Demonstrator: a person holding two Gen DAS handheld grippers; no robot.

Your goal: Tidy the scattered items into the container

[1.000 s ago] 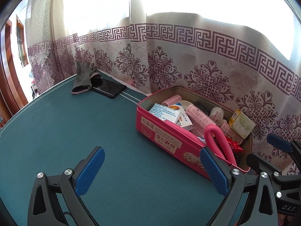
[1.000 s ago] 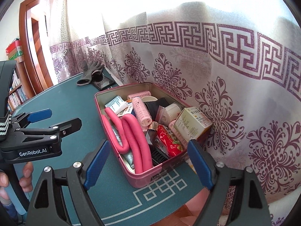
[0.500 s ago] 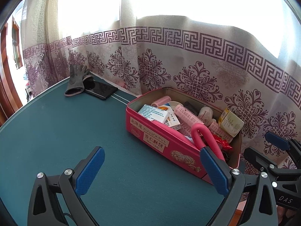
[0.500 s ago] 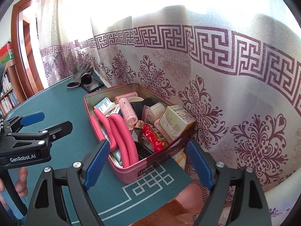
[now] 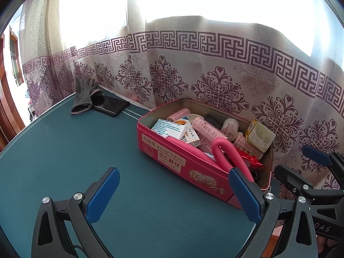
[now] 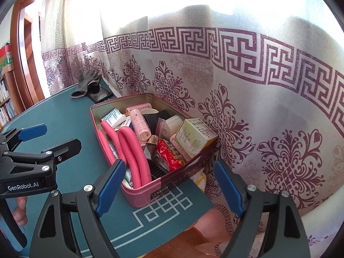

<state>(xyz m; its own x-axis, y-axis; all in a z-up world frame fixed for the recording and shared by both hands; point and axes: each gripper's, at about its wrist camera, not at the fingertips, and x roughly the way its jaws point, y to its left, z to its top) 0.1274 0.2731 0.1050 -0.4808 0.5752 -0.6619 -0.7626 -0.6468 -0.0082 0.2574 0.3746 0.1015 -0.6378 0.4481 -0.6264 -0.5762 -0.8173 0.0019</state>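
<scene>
1. Left claw [image 5: 173, 190], seen from its own wrist camera, is spread wide with nothing between its blue pads; it hangs over bare green desk [image 5: 64, 161] just in front of the pink tin [image 5: 182, 161].
2. In the same view the pink tin sits at the desk's far edge against the patterned curtain [image 5: 215, 64], packed with pink hair rollers [image 5: 208, 129], a bent pink foam tube [image 5: 223, 152], small medicine boxes [image 5: 172, 129] and a red packet [image 5: 250, 161].
3. Well apart from the tin, at the far left of the desk, a grey glove [image 5: 82, 95] lies partly over a black phone [image 5: 111, 106]. These look like the only loose things left.
4. Right claw [image 6: 169, 188], in its own wrist view, is likewise spread and empty, poised over the near end of the tin, with the left claw visible alongside at the left edge.
5. That view shows the tin full nearly to its rim, the yellow-green box [image 6: 194, 135] resting high at the curtain side.
6. My judgement: the sorting is nearly finished or already finished. If the glove and phone belong to the task, the next move is a long reach by the left claw to the glove, pinching it at the cuff, then finding room in the crowded tin.
</scene>
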